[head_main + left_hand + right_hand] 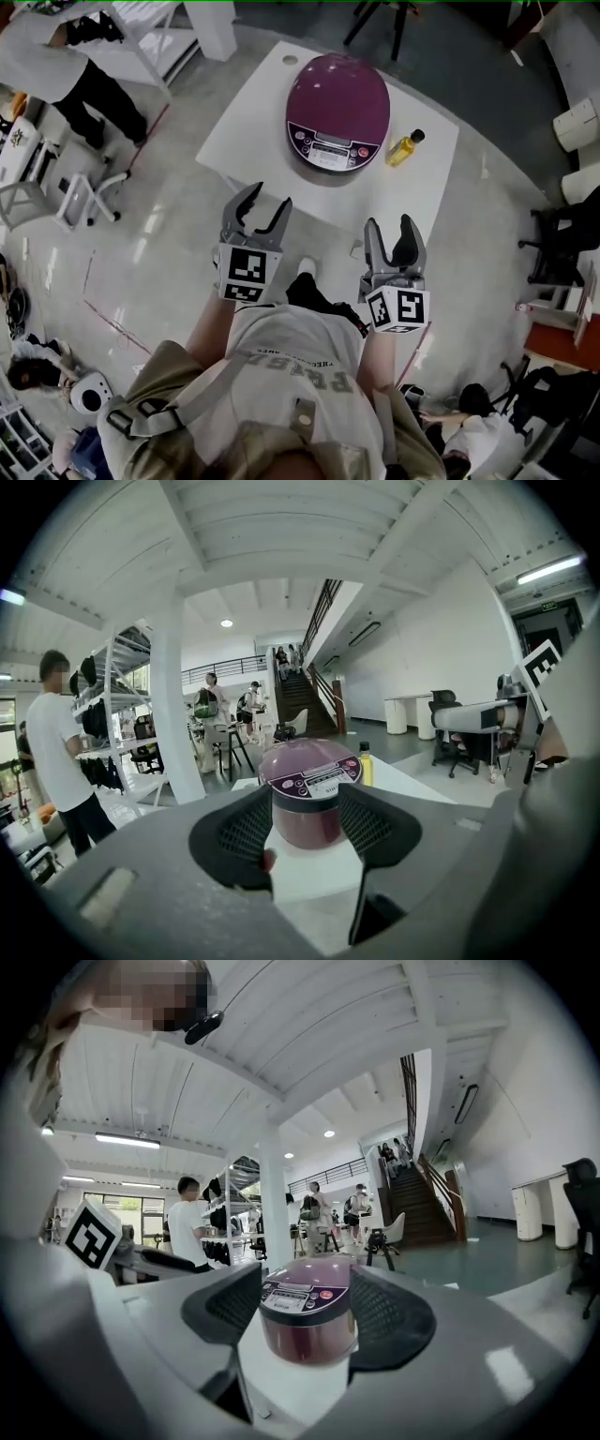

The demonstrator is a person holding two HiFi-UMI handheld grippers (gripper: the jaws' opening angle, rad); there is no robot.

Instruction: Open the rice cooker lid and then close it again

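Observation:
A purple rice cooker [337, 108] with its lid down stands on a white table [262, 122]; its control panel faces me. My left gripper [262, 208] hovers near the table's front edge, jaws apart, nothing between them. My right gripper [395, 234] sits lower right, just off the table's near edge, jaws apart and empty too. In the left gripper view the rice cooker [309, 799] shows between the pads [246, 832], well beyond them. The right gripper view frames the rice cooker [305, 1321] the same way between its pads [384, 1316].
A small yellow bottle [405, 147] stands on the table right of the cooker. A person [56, 47] stands by white shelving at the upper left. Chairs and bags [562, 234] crowd the right side. My own shoe [306, 267] is below the table edge.

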